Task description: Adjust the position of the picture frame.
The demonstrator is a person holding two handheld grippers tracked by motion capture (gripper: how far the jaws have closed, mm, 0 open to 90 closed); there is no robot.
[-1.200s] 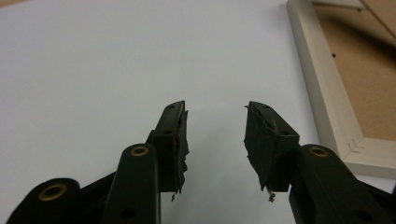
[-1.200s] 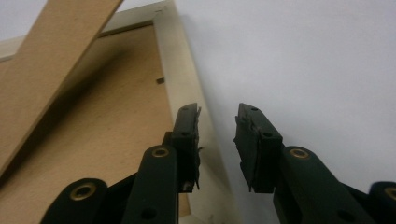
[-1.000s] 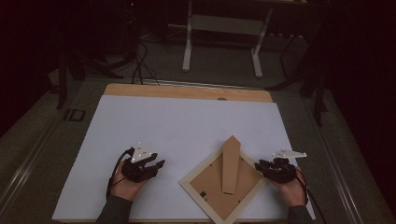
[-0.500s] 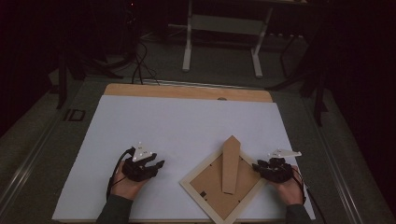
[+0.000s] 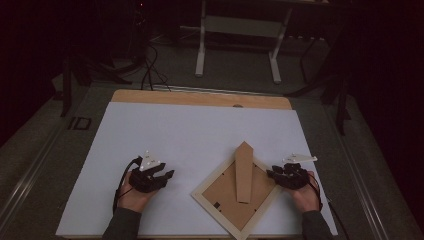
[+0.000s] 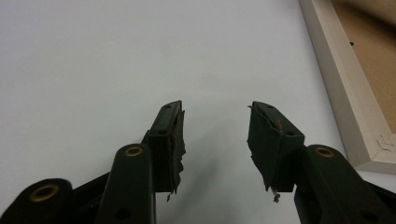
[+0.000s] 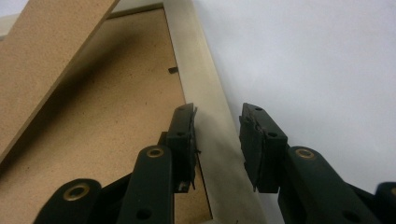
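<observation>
Two hand-held grippers were on the counter (image 5: 200,130), both with jaws parted and empty. The picture frame (image 5: 235,192) lay face-down, turned like a diamond near the front edge, its stand strut (image 5: 244,172) running toward twelve o'clock. The right hand-held gripper (image 7: 217,140) was the nearer one: its jaws straddled the frame's pale rail (image 7: 205,116) without yet squeezing it. The left hand-held gripper (image 6: 215,135) rested over bare white, with the frame off at its three o'clock.
</observation>
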